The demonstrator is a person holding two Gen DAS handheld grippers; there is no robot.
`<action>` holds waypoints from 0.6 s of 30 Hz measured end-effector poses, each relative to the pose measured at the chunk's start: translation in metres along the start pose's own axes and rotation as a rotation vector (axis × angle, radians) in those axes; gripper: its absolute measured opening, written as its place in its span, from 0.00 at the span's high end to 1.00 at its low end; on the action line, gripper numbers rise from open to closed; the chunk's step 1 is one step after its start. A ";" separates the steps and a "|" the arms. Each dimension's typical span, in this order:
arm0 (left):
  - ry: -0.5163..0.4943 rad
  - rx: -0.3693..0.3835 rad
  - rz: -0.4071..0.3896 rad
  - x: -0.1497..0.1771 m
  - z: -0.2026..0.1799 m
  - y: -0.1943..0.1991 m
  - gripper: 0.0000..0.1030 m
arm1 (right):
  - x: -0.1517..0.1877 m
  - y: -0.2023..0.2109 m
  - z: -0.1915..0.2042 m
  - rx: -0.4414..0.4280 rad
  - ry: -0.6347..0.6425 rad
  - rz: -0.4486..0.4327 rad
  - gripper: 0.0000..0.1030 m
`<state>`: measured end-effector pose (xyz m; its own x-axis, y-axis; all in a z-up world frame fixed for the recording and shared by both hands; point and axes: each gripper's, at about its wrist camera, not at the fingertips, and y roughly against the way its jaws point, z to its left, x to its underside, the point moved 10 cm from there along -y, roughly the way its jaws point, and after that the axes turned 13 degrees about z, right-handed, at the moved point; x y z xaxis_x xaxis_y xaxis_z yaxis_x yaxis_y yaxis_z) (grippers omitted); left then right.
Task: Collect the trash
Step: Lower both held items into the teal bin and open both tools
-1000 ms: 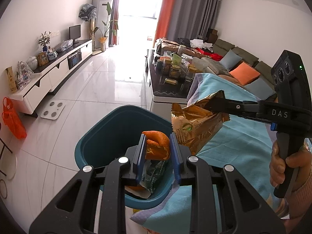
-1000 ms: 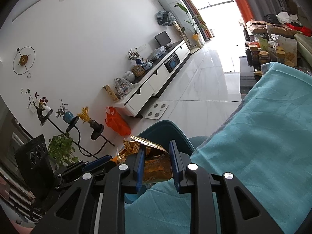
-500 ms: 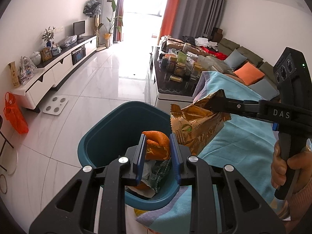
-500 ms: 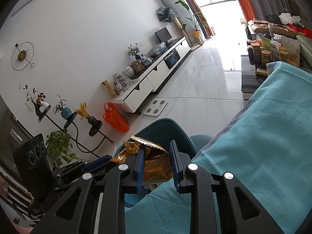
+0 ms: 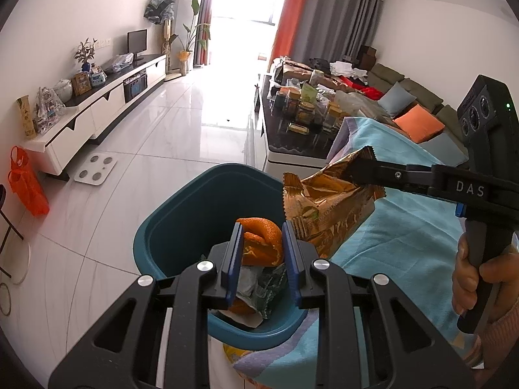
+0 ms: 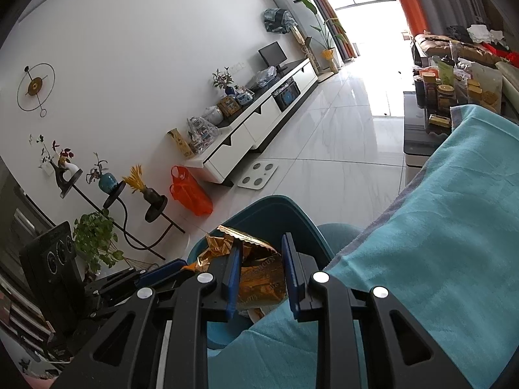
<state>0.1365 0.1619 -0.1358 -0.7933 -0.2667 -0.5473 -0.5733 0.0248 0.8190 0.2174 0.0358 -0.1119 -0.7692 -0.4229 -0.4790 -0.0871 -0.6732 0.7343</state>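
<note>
A teal trash bin (image 5: 181, 207) stands beside the table covered in a teal cloth (image 5: 405, 240); it holds wrappers and peel. My left gripper (image 5: 261, 253) is shut on an orange peel (image 5: 262, 243) and holds it over the bin's opening. My right gripper (image 6: 261, 272) is shut on a gold snack bag (image 6: 259, 275), also seen in the left wrist view (image 5: 327, 207), held at the bin's right rim above the cloth edge. The bin also shows in the right wrist view (image 6: 279, 214).
A dark coffee table (image 5: 292, 136) crowded with jars stands beyond the bin. A white TV cabinet (image 5: 97, 113) runs along the left wall, with a scale (image 5: 95, 168) and an orange bag (image 5: 27, 188) on the floor. A sofa (image 5: 421, 110) is at the right.
Both grippers have shifted slightly further over the bin with their loads. The grips have not changed.
</note>
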 end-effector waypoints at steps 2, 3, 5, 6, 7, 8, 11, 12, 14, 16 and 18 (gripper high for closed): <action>0.003 -0.002 0.003 0.001 0.000 -0.002 0.76 | 0.000 -0.002 0.001 0.004 0.004 0.004 0.78; 0.006 -0.003 0.005 0.000 0.001 -0.003 0.76 | 0.000 -0.003 0.001 0.005 0.005 0.005 0.78; 0.012 -0.004 0.008 0.000 0.002 -0.006 0.76 | 0.000 -0.005 0.001 0.008 0.008 0.009 0.78; 0.013 -0.005 0.009 0.001 0.003 -0.007 0.76 | 0.000 -0.006 0.001 0.009 0.009 0.011 0.78; 0.016 -0.006 0.011 0.000 0.005 -0.008 0.76 | -0.001 -0.007 0.001 0.011 0.010 0.013 0.78; 0.018 -0.006 0.013 0.000 0.006 -0.010 0.76 | -0.001 -0.008 0.002 0.013 0.012 0.016 0.78; 0.024 -0.007 0.020 -0.001 0.007 -0.014 0.76 | -0.002 -0.010 0.003 0.019 0.015 0.021 0.78; 0.026 -0.008 0.022 0.000 0.007 -0.016 0.76 | -0.002 -0.012 0.004 0.020 0.016 0.023 0.78; 0.030 -0.009 0.025 0.000 0.008 -0.018 0.76 | -0.002 -0.014 0.005 0.023 0.018 0.027 0.78; 0.034 -0.009 0.030 -0.001 0.008 -0.021 0.76 | -0.003 -0.016 0.005 0.026 0.019 0.033 0.78; 0.039 -0.011 0.034 -0.001 0.009 -0.024 0.76 | -0.003 -0.019 0.005 0.029 0.022 0.039 0.78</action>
<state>0.1496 0.1708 -0.1568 -0.8034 -0.3032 -0.5125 -0.5441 0.0242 0.8387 0.2178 0.0531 -0.1217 -0.7583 -0.4620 -0.4599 -0.0759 -0.6381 0.7662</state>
